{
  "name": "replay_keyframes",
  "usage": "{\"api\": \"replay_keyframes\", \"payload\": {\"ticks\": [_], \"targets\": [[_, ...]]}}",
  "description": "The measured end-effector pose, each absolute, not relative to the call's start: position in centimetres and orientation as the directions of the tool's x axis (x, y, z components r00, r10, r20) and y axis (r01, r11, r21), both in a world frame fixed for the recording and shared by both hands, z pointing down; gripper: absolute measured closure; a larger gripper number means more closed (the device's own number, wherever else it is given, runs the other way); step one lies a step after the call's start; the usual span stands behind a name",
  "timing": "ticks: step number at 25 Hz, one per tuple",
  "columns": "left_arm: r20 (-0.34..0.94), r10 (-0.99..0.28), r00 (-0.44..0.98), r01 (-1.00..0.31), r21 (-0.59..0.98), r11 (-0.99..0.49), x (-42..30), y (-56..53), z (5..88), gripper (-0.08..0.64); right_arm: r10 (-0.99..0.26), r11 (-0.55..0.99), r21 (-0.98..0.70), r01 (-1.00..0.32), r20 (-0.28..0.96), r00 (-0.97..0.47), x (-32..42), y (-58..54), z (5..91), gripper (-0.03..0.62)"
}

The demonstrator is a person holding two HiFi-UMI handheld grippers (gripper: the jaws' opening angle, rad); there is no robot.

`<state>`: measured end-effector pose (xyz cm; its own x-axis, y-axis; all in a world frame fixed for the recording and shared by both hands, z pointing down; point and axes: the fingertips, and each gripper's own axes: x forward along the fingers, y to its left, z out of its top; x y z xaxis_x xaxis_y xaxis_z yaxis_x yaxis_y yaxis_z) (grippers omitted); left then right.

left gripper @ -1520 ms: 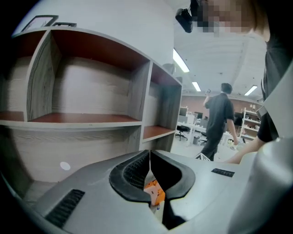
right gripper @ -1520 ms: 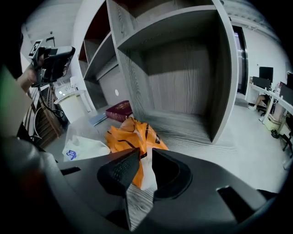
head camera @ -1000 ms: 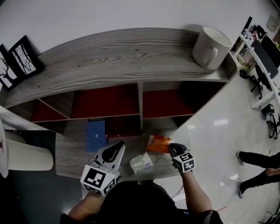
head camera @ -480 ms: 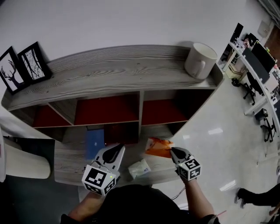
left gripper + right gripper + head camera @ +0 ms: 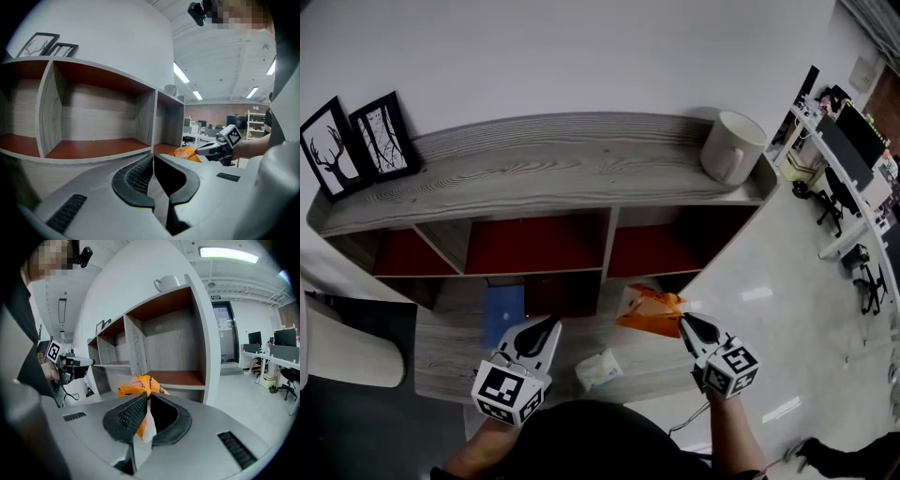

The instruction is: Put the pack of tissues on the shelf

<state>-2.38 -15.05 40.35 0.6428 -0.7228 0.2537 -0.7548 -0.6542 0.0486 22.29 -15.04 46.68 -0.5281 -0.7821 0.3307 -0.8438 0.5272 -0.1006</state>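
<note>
An orange pack of tissues (image 5: 648,310) hangs at the right end of the low grey ledge (image 5: 450,342), in front of the shelf's right compartment (image 5: 652,246). My right gripper (image 5: 683,322) is shut on its near edge, and the pack (image 5: 139,383) sticks out past the jaws. A second, white pack (image 5: 600,370) lies on the ledge between the grippers. My left gripper (image 5: 547,327) is shut and holds nothing; it hovers over the ledge left of the white pack. In the left gripper view the orange pack (image 5: 187,153) and the right gripper (image 5: 211,149) show at the right.
The grey wooden shelf unit (image 5: 544,169) has red-backed compartments. A white mug (image 5: 733,147) stands on its top at the right, two framed pictures (image 5: 361,141) at the left. A blue folder (image 5: 504,314) lies on the ledge. An office floor with desks (image 5: 853,159) lies to the right.
The head view has tilted up and back. My right gripper has drifted slightly right with the orange pack still in it. The left gripper has barely moved.
</note>
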Motion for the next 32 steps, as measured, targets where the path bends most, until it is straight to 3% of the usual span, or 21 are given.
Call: {"api": "replay_keyframes", "payload": {"ticks": [16, 24, 32], "targets": [[0.255, -0.727, 0.638, -0.763, 0.081, -0.642, -2.9, -14.9, 41.2, 0.538, -0.873, 0.415, -0.065, -0.907, 0.252, -0.418, 23.2, -23.6, 39.7, 0.563], [0.261, -0.717, 0.646, -0.757, 0.099, -0.646, -2.2, -14.9, 41.9, 0.538, -0.887, 0.366, -0.030, -0.930, 0.290, -0.359, 23.0, -27.4, 42.1, 0.561], [0.263, -0.713, 0.650, -0.754, 0.107, -0.648, -1.9, -14.5, 42.0, 0.538, -0.851, 0.421, 0.057, -0.905, 0.370, -0.372, 21.9, -28.3, 43.3, 0.560]]}}
